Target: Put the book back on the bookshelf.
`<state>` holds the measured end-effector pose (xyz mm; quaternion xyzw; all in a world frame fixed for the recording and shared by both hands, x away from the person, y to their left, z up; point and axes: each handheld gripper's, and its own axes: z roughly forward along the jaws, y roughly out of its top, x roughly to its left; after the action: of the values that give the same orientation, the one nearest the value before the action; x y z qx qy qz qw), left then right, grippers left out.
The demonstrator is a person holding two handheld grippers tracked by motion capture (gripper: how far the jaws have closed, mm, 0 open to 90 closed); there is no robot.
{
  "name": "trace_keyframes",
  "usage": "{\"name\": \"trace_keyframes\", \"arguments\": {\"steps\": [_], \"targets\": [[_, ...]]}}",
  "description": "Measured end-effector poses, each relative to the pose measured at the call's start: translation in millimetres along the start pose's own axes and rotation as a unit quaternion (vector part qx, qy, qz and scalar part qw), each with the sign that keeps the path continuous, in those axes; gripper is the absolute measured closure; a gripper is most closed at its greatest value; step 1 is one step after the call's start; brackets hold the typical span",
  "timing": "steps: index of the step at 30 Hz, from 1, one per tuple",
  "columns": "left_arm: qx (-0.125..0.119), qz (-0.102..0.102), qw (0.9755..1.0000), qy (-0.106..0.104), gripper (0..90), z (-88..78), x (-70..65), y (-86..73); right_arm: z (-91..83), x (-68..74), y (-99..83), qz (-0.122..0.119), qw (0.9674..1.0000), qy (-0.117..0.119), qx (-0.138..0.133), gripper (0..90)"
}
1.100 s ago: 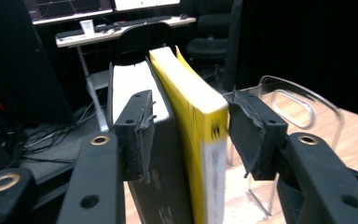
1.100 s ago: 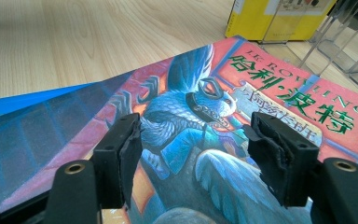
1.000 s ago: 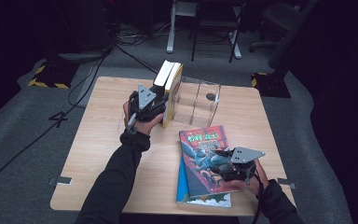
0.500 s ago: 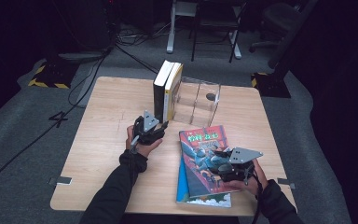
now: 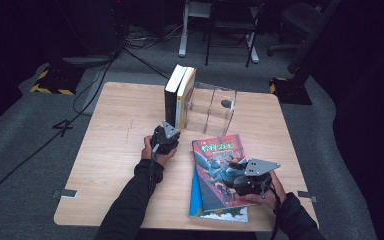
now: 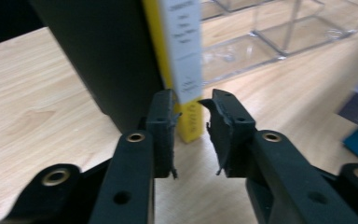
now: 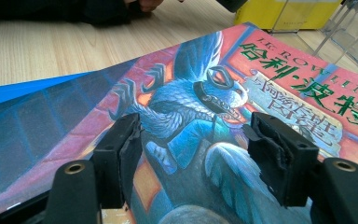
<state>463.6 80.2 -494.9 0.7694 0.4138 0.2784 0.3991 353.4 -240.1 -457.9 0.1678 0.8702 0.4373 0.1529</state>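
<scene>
Room: dark grey carpet with cables and chair legs along the top of the high view.
Bench (image 5: 115, 150): light wood, filling the middle of the high view.
Upright books: a black book (image 5: 172, 97) and a yellow book (image 5: 186, 100) stand side by side, touching, just above the centre of the high view; in the left gripper view the black one (image 6: 107, 60) fills the upper left and the yellow one's spine (image 6: 189, 116) shows at centre.
Clear stand (image 5: 212, 107): see-through box just right of the yellow book, touching or nearly so.
Flat books: a picture-cover book (image 5: 220, 170) lies at lower right of the high view, stacked askew on a blue book (image 5: 196, 200) whose edge peeks out on the left and bottom.
Left claw (image 5: 166, 137): low on the bench at centre of the high view, just below the upright books; its jaws have just been closing and now stand narrow, nothing gripped. In the left gripper view (image 6: 193, 128) the foot of the yellow spine shows in the gap beyond the tips; whether they touch it I cannot tell.
Right claw (image 5: 235, 177): resting over the picture-cover book; in the right gripper view (image 7: 196, 149) its jaws stand moderately wide above the cover (image 7: 223, 93), pressing on nothing.
Hands: a dark sleeve (image 5: 135, 200) leads from the bottom edge up to the left claw.
</scene>
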Motion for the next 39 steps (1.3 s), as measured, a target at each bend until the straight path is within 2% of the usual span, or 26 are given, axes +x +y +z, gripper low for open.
{"name": "trace_keyframes", "arguments": {"steps": [2, 5, 9, 15, 20, 24, 25, 26, 28, 29, 31, 36, 39], "targets": [[0.003, 0.004, 1.0, 0.001, 73.2, 2.1, 0.7, 0.7, 0.0, 0.0, 0.0, 0.0, 1.0, 0.0, 0.0, 35.9], [0.011, 0.003, 0.9999, 0.0, 72.0, 6.5, -0.1, 2.0, -0.1, -0.5, -0.1, 0.0, 1.0, 0.0, -0.002, 35.9], [0.023, -0.017, 0.9996, 0.002, 70.8, 13.2, 1.0, 5.4, 0.8, -0.4, -0.3, 0.0, 1.0, -0.001, 0.0, 35.9], [0.022, -0.036, 0.9991, 0.002, 73.1, 19.7, 1.3, 8.6, 0.6, -0.6, -0.1, -0.001, 1.0, -0.001, -0.001, 35.9], [0.021, -0.042, 0.9988, 0.014, 73.7, 22.3, -2.4, 10.7, 0.6, -0.3, 0.0, -0.002, 1.0, -0.001, 0.0, 36.0], [0.024, -0.048, 0.9986, 0.007, 74.2, 21.5, 0.1, 10.1, 0.6, -0.3, -0.1, -0.003, 1.0, 0.0, 0.001, 35.9], [0.026, -0.055, 0.9982, 0.004, 73.5, 21.1, -0.1, 10.3, 0.4, -0.4, -0.2, -0.002, 1.0, 0.0, 0.0, 35.9], [0.024, -0.053, 0.9983, 0.004, 71.0, 19.1, 0.0, 10.2, 0.1, -0.6, -0.3, -0.002, 1.0, 0.0, 0.0, 36.0], [0.006, -0.064, 0.9979, -0.003, 59.4, 13.2, -1.1, 11.4, -0.4, -0.8, -0.5, -0.002, 1.0, 0.0, 0.0, 36.0], [-0.01, -0.064, 0.9979, -0.007, 56.7, 7.1, -0.8, 14.5, -0.4, -1.1, -0.6, -0.002, 1.0, 0.0, -0.001, 36.0], [-0.034, -0.059, 0.9977, -0.006, 61.1, -3.5, -1.0, 22.2, -0.1, -1.4, -0.8, 0.0, 1.0, 0.0, 0.0, 35.9], [-0.087, -0.054, 0.9947, -0.004, 62.6, -28.8, -0.8, 45.6, 1.8, 0.4, -0.1, -0.006, 1.0, 0.003, 0.005, 35.9], [-0.105, -0.054, 0.993, 0.001, 62.5, -38.5, 0.4, 60.1, 2.6, 0.6, 0.0, -0.007, 1.0, 0.003, 0.006, 35.9]]}}
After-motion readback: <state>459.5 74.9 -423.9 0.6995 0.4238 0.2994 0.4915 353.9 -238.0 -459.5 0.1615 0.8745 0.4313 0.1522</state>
